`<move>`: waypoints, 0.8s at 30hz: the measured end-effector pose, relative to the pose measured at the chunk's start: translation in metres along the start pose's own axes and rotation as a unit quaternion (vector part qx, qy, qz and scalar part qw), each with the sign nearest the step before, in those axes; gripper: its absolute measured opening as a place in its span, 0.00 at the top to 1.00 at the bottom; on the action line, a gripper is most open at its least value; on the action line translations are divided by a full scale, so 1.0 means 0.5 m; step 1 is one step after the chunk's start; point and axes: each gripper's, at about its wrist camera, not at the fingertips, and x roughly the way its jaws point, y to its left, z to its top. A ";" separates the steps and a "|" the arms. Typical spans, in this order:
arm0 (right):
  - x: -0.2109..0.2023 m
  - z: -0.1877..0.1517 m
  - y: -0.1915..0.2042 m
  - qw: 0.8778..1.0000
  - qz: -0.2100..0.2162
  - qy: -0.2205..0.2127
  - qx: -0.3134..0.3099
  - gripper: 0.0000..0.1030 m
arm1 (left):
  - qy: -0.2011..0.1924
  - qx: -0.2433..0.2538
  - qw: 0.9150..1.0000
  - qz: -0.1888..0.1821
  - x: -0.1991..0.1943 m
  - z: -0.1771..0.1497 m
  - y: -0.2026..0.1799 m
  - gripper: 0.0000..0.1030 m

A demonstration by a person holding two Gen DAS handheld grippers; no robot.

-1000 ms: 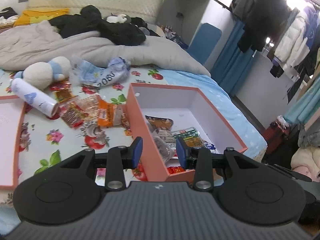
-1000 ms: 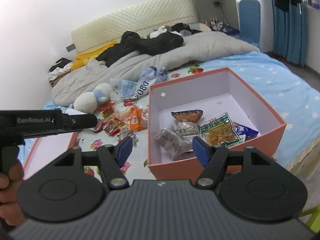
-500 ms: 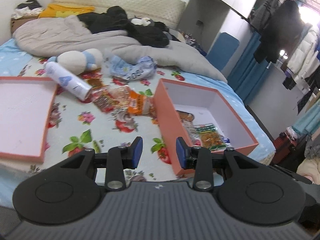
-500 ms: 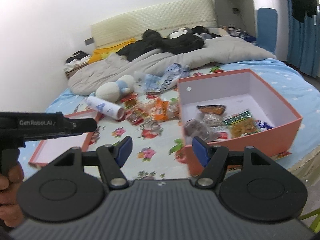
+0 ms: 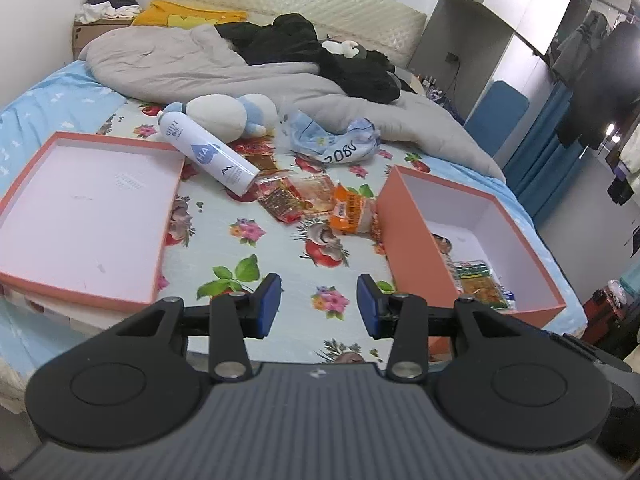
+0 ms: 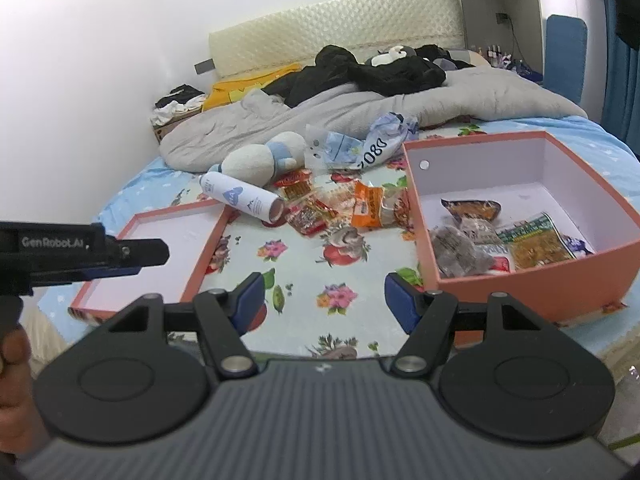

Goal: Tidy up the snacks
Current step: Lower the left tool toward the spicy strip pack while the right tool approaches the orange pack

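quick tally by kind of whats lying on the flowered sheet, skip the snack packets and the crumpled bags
box: 1
lid: 1
spray bottle: 1
soft toy: 1
total: 4

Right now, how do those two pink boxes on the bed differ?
The box on the right is deep with tall walls; the tray on the left is shallow, probably its lid. The deep box holds several snack packets; the shallow tray holds nothing. The white bottle lies against the tray's far corner. Both are salmon-pink outside and white inside.
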 end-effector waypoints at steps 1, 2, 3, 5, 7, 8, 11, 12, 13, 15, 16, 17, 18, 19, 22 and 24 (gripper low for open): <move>0.009 0.001 0.001 1.000 -0.001 -0.001 0.001 0.34 | 0.003 0.001 1.000 0.002 0.008 0.005 0.003 0.54; 0.022 0.001 0.003 1.000 -0.005 -0.004 -0.001 0.34 | 0.008 0.002 1.000 0.005 0.019 0.010 0.008 0.54; 0.035 0.003 0.005 1.000 -0.013 -0.001 -0.003 0.34 | 0.009 0.001 1.000 0.005 0.028 0.015 0.011 0.54; 0.062 0.010 0.004 1.000 -0.016 0.006 0.000 0.34 | 0.010 0.000 1.000 0.000 0.049 0.026 0.018 0.53; 0.079 0.017 0.005 1.000 -0.018 0.006 0.002 0.34 | 0.011 -0.001 1.000 -0.002 0.074 0.036 0.020 0.53; 0.089 0.020 0.007 1.000 -0.020 0.007 -0.001 0.34 | 0.012 -0.002 1.000 -0.001 0.087 0.041 0.022 0.53; 0.123 0.025 0.016 1.000 -0.020 0.016 -0.010 0.34 | 0.020 -0.010 1.000 -0.002 0.131 0.058 0.036 0.50; 0.137 0.027 0.019 1.000 -0.018 0.020 -0.012 0.34 | 0.024 -0.012 1.000 0.000 0.148 0.064 0.039 0.50; 0.148 0.028 0.022 1.000 -0.017 0.023 -0.013 0.34 | 0.026 -0.013 1.000 0.002 0.163 0.071 0.045 0.49; 0.175 0.031 0.030 0.999 -0.014 0.027 -0.015 0.34 | 0.029 -0.016 0.999 0.003 0.194 0.086 0.056 0.44; 0.190 0.034 0.034 0.999 -0.013 0.029 -0.015 0.34 | 0.031 -0.019 0.999 0.004 0.212 0.095 0.062 0.42; 0.201 0.036 0.035 0.999 -0.013 0.030 -0.014 0.34 | 0.033 -0.022 0.999 0.005 0.227 0.102 0.069 0.39; 0.218 0.039 0.037 0.999 -0.015 0.031 -0.012 0.34 | 0.035 -0.024 0.999 0.004 0.243 0.109 0.074 0.38; 0.233 0.042 0.038 0.999 -0.019 0.031 -0.011 0.34 | 0.039 -0.024 0.999 0.003 0.262 0.117 0.080 0.37; 0.282 0.052 0.038 0.999 -0.031 0.033 -0.010 0.34 | 0.050 -0.028 0.998 0.003 0.319 0.139 0.094 0.37; 0.315 0.057 0.034 0.999 -0.036 0.038 -0.014 0.34 | 0.061 -0.038 0.997 0.002 0.366 0.152 0.106 0.37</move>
